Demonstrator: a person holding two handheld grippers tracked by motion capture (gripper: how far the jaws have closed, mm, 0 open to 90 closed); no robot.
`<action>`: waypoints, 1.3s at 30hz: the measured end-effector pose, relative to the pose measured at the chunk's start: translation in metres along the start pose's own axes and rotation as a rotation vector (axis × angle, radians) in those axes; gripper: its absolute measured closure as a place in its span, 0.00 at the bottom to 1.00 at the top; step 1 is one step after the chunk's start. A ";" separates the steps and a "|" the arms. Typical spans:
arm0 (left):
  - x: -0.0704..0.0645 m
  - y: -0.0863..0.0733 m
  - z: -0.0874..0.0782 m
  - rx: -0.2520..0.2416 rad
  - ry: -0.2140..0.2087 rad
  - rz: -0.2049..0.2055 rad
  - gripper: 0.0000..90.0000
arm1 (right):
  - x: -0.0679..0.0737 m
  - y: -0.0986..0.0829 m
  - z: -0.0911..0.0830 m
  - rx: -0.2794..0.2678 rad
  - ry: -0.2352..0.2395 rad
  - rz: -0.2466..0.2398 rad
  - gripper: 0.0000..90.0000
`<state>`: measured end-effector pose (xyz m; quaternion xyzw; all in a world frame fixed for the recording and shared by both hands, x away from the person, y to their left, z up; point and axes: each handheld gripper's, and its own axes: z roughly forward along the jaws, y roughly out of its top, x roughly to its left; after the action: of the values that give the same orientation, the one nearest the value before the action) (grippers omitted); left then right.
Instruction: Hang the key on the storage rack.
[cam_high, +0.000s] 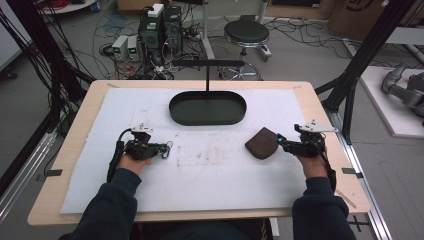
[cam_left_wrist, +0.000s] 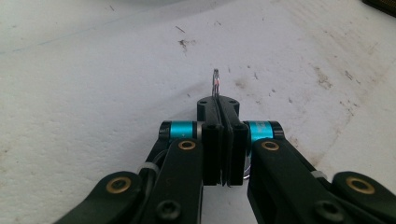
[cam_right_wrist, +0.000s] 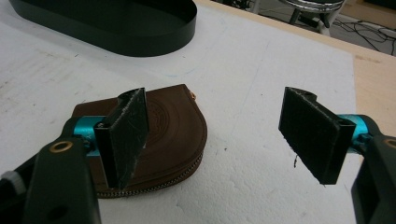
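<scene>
While right gripper (cam_right_wrist: 215, 135) gapes beside pouch (cam_right_wrist: 175, 128), foam (cam_high: 210, 180) bare.

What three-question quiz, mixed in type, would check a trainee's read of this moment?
1. True or false: the right gripper has its jaws spread apart.
2. What does the left gripper pinch? A) a thin metal ring B) the brown zip pouch C) nothing
3. Fill in: the brown zip pouch lies on the white foam mat, between the right gripper and the black oval ____.

Key: 1 true; 2 A, a thin metal ring sticks out past the shut jaws; 3 tray.
</scene>
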<state>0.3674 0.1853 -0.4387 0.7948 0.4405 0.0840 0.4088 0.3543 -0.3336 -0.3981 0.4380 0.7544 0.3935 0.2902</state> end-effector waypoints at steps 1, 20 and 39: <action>0.000 0.000 0.000 -0.003 0.001 -0.003 0.97 | 0.000 0.000 0.000 0.000 0.000 0.000 0.27; -0.007 0.004 0.007 -0.017 0.050 0.096 0.94 | 0.001 0.000 0.001 0.000 0.001 -0.004 0.27; -0.008 0.013 -0.003 -0.105 0.032 0.107 0.98 | 0.000 0.001 0.001 -0.002 0.001 0.000 0.28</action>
<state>0.3698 0.1772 -0.4255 0.7932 0.3991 0.1413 0.4377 0.3550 -0.3328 -0.3978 0.4373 0.7543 0.3943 0.2902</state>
